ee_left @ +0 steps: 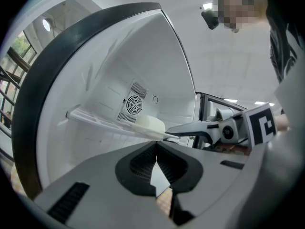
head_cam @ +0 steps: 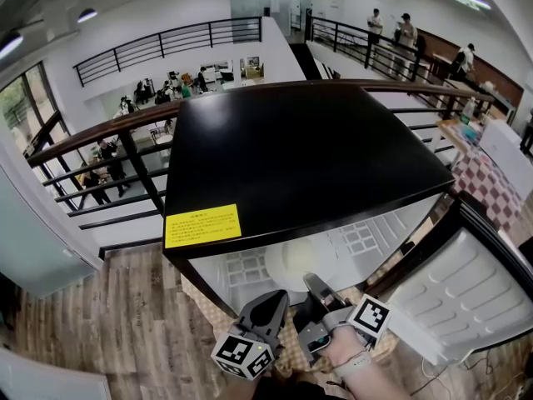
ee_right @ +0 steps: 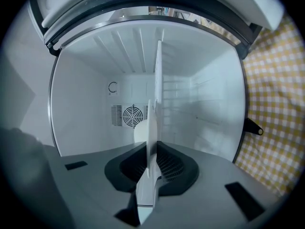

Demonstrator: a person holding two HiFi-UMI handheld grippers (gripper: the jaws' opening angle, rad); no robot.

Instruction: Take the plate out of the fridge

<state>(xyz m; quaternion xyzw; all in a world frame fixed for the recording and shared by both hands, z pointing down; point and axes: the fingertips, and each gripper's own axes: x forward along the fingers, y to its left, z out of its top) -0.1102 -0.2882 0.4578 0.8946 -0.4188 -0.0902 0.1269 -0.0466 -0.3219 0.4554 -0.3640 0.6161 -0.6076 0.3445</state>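
Jaws of our left gripper (head_cam: 276, 297) and right gripper (head_cam: 314, 282) reach into the open fridge (head_cam: 308, 157) in the head view, while the left gripper view shows the left pair together on nothing and the plate (ee_left: 151, 124) resting on the shelf (ee_left: 95, 119), and the right gripper view shows the right pair clamped on the plate's rim, so we judge only the pull-out remains.

carrier: fridge shelf (ee_left: 95, 119) | on it: white plate (ee_left: 151, 124) | place: near shelf's front edge

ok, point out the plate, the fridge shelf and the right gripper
plate (ee_left: 150, 125): left gripper view, its pale side.
fridge shelf (ee_left: 95, 119): left gripper view, its front edge.
right gripper (ee_left: 176, 131): left gripper view, tips clamped on the plate's rim.
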